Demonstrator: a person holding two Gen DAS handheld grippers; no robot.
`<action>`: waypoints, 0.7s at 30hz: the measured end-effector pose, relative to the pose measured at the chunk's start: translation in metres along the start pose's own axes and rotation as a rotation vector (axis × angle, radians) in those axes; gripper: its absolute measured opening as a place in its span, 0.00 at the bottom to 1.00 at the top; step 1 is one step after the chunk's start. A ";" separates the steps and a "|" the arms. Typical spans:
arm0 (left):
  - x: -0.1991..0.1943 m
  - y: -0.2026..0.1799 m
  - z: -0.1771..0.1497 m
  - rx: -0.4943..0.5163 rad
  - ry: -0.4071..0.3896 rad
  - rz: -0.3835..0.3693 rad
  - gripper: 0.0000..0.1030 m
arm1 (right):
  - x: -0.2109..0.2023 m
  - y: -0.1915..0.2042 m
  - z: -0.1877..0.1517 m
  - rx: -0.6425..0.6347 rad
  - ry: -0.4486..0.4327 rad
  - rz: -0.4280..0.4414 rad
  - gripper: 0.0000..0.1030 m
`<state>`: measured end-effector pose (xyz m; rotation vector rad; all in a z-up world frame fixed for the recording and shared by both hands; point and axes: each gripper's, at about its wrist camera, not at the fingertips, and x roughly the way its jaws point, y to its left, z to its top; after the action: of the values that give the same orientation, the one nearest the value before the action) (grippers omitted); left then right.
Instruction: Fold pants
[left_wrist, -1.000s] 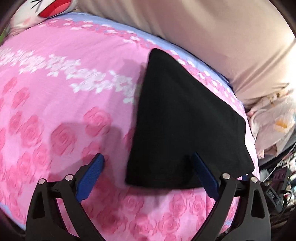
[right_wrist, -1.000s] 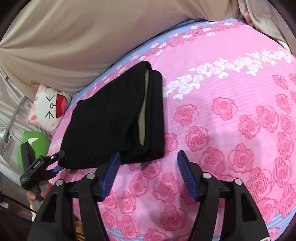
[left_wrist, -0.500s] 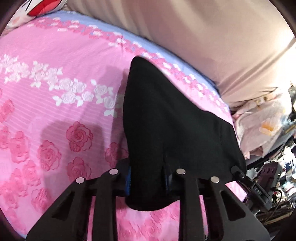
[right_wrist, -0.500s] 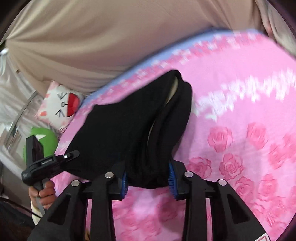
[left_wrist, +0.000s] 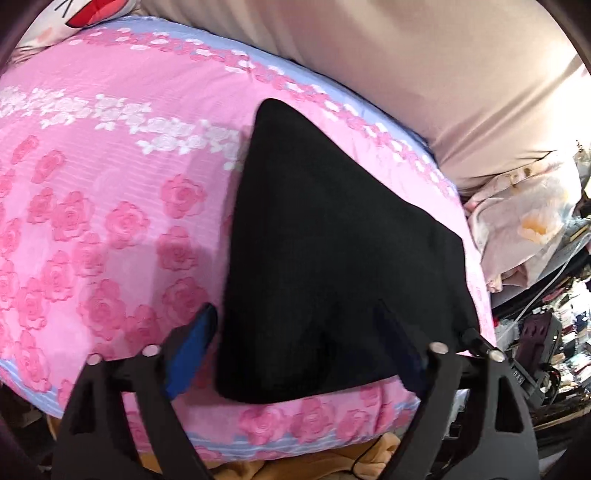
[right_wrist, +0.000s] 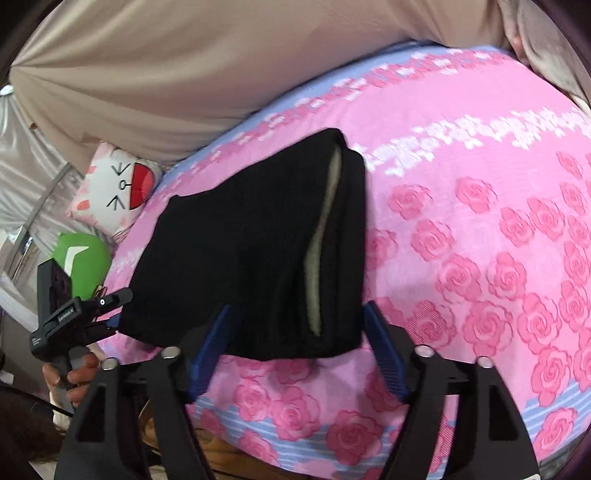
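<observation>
The black pants (left_wrist: 332, 258) lie folded into a thick stack on the pink rose bedsheet (left_wrist: 110, 206), close to the bed's front edge. My left gripper (left_wrist: 299, 332) has its jaws opening wide. The stack's near left corner sits between the blue pads (left_wrist: 192, 354), which do not press on it. In the right wrist view the pants (right_wrist: 240, 258) show a pale lining strip (right_wrist: 321, 240) along the fold. My right gripper (right_wrist: 295, 332) is also opening, its pads either side of the near right corner and clear of it. The left gripper (right_wrist: 107, 314) shows there too, held by a hand (right_wrist: 70, 373).
A beige curtain (left_wrist: 406, 74) hangs behind the bed. A cartoon-face pillow (right_wrist: 118, 184) and a green plush (right_wrist: 81, 262) lie at the bed's left end. Pale crumpled cloth (left_wrist: 524, 229) and clutter lie off the right end. Yellow-brown fabric (left_wrist: 280, 465) shows below the front edge.
Both grippers shut on the pants' near edge half a second ago and lifted it. Now both have let go, and the stack lies flat, nearer the bed's front edge.
</observation>
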<state>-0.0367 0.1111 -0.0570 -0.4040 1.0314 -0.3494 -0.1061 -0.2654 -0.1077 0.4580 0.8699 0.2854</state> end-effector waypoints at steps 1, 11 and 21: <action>0.007 0.000 0.000 -0.005 0.017 -0.012 0.84 | 0.003 0.002 0.000 -0.008 0.002 -0.004 0.76; 0.031 -0.009 0.002 0.054 -0.002 0.039 0.77 | 0.028 -0.004 0.004 0.032 0.015 0.093 0.77; -0.001 -0.016 0.011 0.075 -0.006 -0.012 0.29 | 0.013 0.020 0.016 0.005 -0.020 0.109 0.36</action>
<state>-0.0287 0.0996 -0.0436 -0.3438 1.0076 -0.3960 -0.0870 -0.2468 -0.0972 0.5128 0.8278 0.3786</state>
